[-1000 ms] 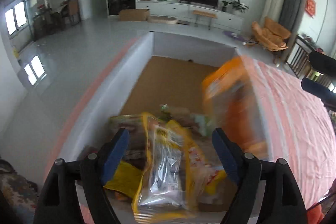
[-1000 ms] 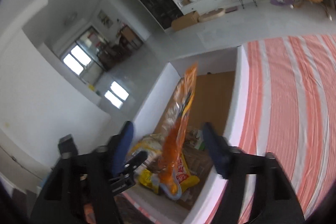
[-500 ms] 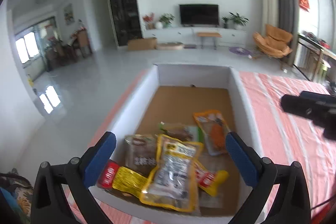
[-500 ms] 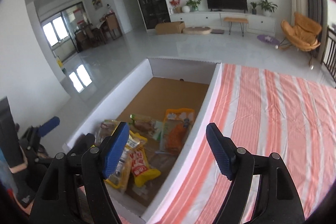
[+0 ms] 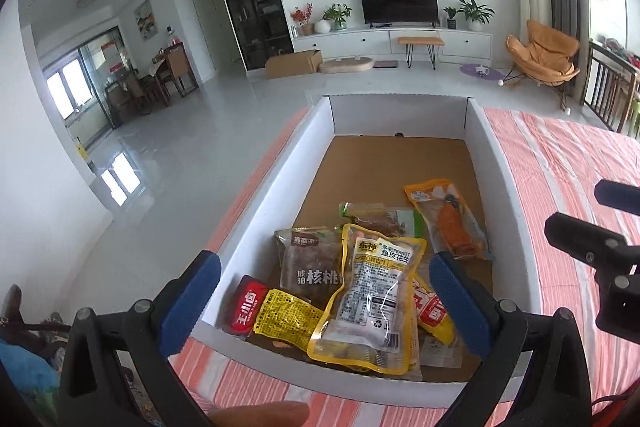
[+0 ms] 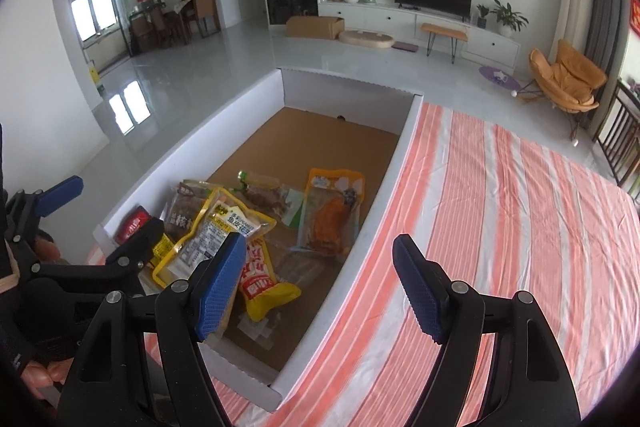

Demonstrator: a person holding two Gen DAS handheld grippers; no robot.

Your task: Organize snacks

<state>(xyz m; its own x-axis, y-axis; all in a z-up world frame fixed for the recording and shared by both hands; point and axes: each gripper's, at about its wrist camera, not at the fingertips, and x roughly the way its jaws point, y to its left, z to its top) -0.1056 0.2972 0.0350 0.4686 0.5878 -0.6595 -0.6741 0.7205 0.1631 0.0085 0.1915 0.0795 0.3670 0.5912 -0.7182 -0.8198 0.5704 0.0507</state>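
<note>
A white cardboard box (image 5: 500, 163) with a brown floor holds several snack packets at its near end. A yellow peanut packet (image 5: 374, 301) lies on top, beside a brown walnut packet (image 5: 308, 263), a red-and-yellow packet (image 5: 272, 315) and an orange packet (image 5: 452, 217). My left gripper (image 5: 324, 299) is open and empty above the box's near edge. My right gripper (image 6: 320, 287) is open and empty over the box's right wall (image 6: 384, 187); the orange packet (image 6: 334, 211) lies ahead of it.
The box rests on an orange-and-white striped cloth (image 6: 500, 227) that spreads to the right. The far half of the box floor (image 5: 396, 163) shows bare cardboard. Grey room floor lies beyond the left edge.
The orange packet that hung from my right gripper now lies flat in the box. Both grippers have pulled back and stand open wider and empty.
</note>
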